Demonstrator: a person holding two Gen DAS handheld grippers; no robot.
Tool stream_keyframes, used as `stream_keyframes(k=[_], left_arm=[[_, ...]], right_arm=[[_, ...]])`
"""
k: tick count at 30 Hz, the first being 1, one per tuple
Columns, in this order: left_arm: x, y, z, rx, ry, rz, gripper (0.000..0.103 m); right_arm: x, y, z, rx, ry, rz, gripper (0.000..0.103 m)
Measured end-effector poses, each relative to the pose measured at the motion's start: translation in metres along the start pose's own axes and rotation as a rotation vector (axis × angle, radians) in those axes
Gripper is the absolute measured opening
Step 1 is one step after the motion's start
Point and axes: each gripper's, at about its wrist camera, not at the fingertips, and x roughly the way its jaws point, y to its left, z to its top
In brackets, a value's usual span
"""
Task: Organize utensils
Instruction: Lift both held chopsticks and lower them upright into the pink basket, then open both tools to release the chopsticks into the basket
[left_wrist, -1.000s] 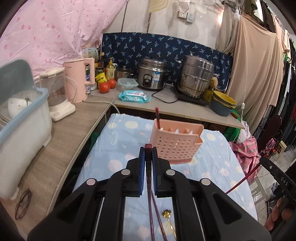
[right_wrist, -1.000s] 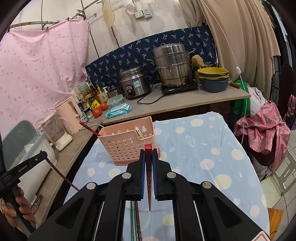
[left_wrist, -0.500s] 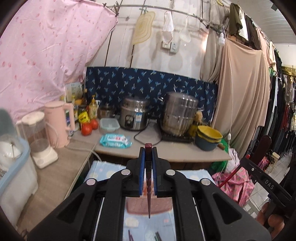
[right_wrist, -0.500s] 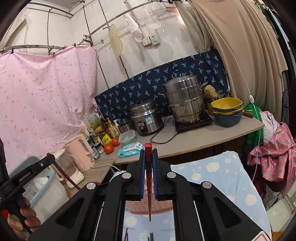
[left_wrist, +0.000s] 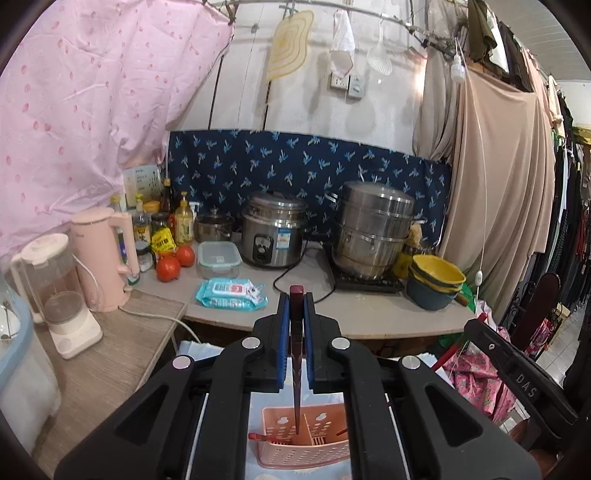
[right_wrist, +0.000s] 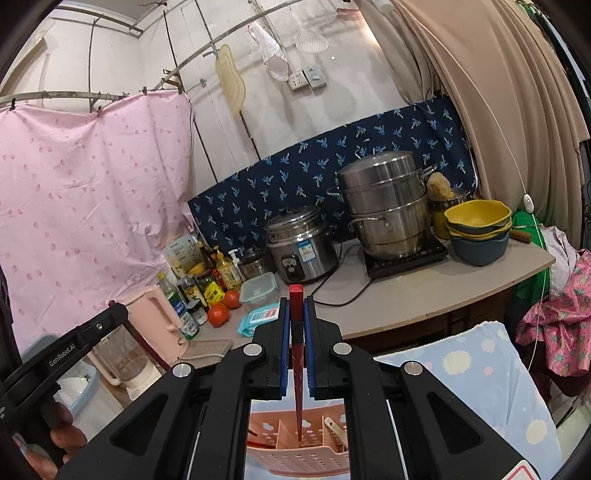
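My left gripper (left_wrist: 296, 308) is shut on a dark red chopstick (left_wrist: 296, 369) held upright, tip pointing down over the pink perforated utensil basket (left_wrist: 306, 448) low in the left wrist view. Another red chopstick (left_wrist: 258, 436) lies in the basket's left compartment. My right gripper (right_wrist: 296, 314) is shut on a red chopstick (right_wrist: 297, 384), its tip down inside the basket (right_wrist: 295, 448). A pale utensil handle (right_wrist: 334, 430) leans in the basket's right compartment. Each gripper shows at the other view's edge.
The basket stands on a table with a blue spotted cloth (right_wrist: 480, 373). Behind is a counter (left_wrist: 369, 314) with a rice cooker (left_wrist: 275, 236), steamer pot (left_wrist: 375, 236), stacked bowls (left_wrist: 436, 284), tomatoes, wipes, kettle (left_wrist: 103, 254) and blender (left_wrist: 55, 288).
Both grippers have risen and tilted level with their chopsticks held upright. The basket has dropped from mid-frame to the bottom of both views, under the chopstick tips.
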Motion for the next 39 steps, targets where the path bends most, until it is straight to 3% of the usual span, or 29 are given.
stream_keyframes(k=[9,16,18,19,21,23,28,32,39], left_arm=[[0.034,0.013,-0.031,-0.022,0.099,0.011,0.007],[0.046,0.019,-0.042,-0.043,0.152,0.006,0.008],[0.047,0.020,-0.044,-0.053,0.157,0.005,0.008],[0.045,0.021,-0.044,-0.055,0.155,0.011,0.012],[0.042,0.021,-0.044,-0.059,0.145,0.022,0.032],[0.033,0.020,-0.044,-0.056,0.115,0.036,0.043],[0.015,0.017,-0.043,-0.045,0.103,0.036,0.044],[-0.005,0.018,-0.048,-0.050,0.097,0.037,0.053],[-0.048,0.020,-0.080,-0.039,0.123,0.040,0.053]], right_arm=[[0.039,-0.014,-0.041,0.006,0.128,-0.030,0.008],[0.047,-0.020,-0.055,0.014,0.164,-0.058,0.008],[0.044,-0.020,-0.057,0.009,0.151,-0.077,0.013],[0.042,-0.020,-0.057,0.004,0.144,-0.089,0.016],[0.036,-0.021,-0.057,0.003,0.122,-0.101,0.036],[0.029,-0.021,-0.056,0.004,0.108,-0.103,0.040],[0.014,-0.023,-0.055,0.009,0.096,-0.091,0.040],[-0.007,-0.022,-0.058,0.008,0.091,-0.078,0.041],[-0.052,-0.023,-0.086,-0.014,0.122,-0.078,0.041]])
